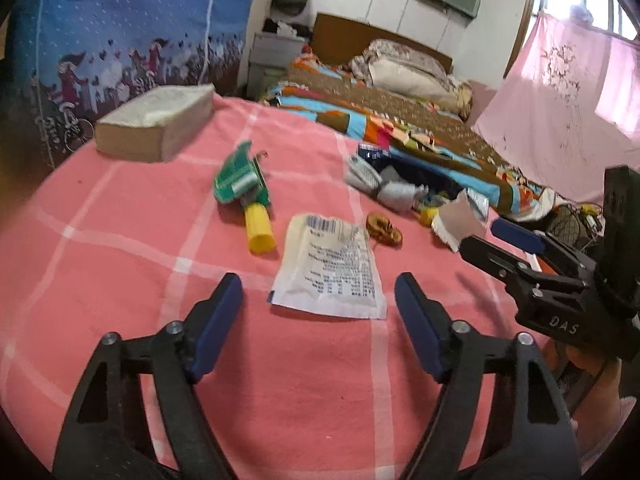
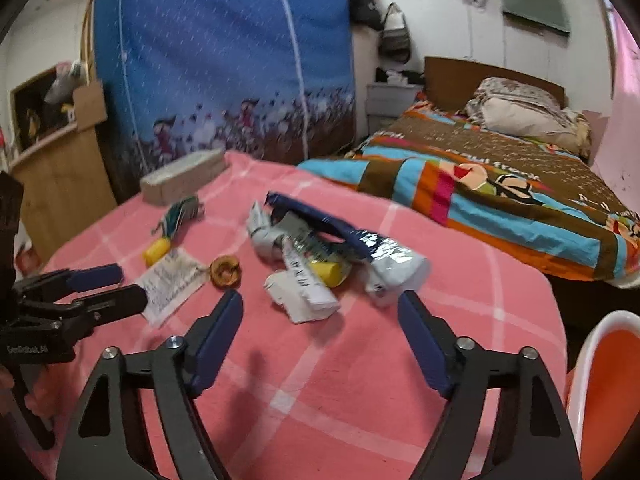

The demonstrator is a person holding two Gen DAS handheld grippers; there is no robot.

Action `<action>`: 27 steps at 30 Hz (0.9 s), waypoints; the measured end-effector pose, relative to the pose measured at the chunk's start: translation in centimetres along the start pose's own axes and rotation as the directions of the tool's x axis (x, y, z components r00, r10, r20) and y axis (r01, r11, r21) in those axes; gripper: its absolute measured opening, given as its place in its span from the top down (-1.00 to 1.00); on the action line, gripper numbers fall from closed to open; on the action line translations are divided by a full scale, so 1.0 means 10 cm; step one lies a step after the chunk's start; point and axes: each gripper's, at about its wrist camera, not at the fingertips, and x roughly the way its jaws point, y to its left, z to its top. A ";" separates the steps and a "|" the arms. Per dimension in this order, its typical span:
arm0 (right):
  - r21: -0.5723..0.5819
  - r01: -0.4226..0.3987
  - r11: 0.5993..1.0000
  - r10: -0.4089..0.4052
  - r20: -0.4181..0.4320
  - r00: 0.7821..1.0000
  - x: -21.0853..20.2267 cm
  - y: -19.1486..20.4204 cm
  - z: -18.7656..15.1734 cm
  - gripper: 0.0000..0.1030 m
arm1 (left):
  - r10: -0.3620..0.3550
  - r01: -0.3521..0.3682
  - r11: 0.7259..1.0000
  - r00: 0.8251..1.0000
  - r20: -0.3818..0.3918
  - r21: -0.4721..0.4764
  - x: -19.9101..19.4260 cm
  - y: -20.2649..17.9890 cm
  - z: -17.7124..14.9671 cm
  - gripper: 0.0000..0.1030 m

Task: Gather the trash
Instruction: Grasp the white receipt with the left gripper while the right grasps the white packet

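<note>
Trash lies on a table under a pink checked cloth (image 1: 120,264). A white printed packet (image 1: 328,268) lies flat just ahead of my left gripper (image 1: 318,296), which is open with nothing between its fingers. Beyond it are a green wrapper with a yellow tube (image 1: 248,196) and a small brown scrap (image 1: 384,230). My right gripper (image 2: 320,304) is open, and its tips stand just short of a heap of crumpled white wrappers (image 2: 304,296), a yellow cap (image 2: 330,272) and a blue and white bag (image 2: 360,242). Each gripper also shows in the other's view: right gripper (image 1: 494,240), left gripper (image 2: 108,286).
A tissue box (image 1: 156,124) sits at the table's far left. Behind stand a blue fabric wardrobe (image 2: 224,60) and a bed with a colourful quilt (image 2: 500,184). An orange and white chair (image 2: 600,380) is close at the right. A pink curtain (image 1: 560,112) hangs by the window.
</note>
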 end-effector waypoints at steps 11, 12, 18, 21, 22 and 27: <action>-0.013 -0.004 1.000 0.002 -0.105 0.994 0.28 0.04 0.08 -0.03 | 0.048 -0.042 0.994 0.998 -0.051 0.101 0.11 -0.20 -0.02 -0.46; -0.012 -0.005 1.000 0.004 -0.108 0.994 0.30 0.04 0.09 0.06 | 0.055 -0.049 0.993 0.997 -0.055 0.109 0.12 -0.22 -0.02 -0.43; -0.026 -0.013 1.000 0.010 -0.114 0.993 0.31 0.07 0.09 0.33 | 0.066 -0.057 0.989 0.996 -0.056 0.139 0.11 -0.27 -0.02 -0.20; -0.023 -0.018 1.000 0.015 -0.109 0.994 0.29 0.07 0.08 0.34 | 0.072 -0.064 0.988 0.996 -0.051 0.144 0.10 -0.27 -0.02 -0.09; -0.020 -0.021 1.000 0.018 -0.107 0.994 0.28 0.06 0.07 0.34 | 0.072 -0.064 0.988 0.996 -0.050 0.143 0.10 -0.27 -0.02 -0.07; -0.019 -0.026 0.999 0.024 -0.102 0.994 0.26 0.08 0.05 0.35 | 0.070 -0.063 0.989 0.996 -0.047 0.136 0.10 -0.25 0.00 -0.02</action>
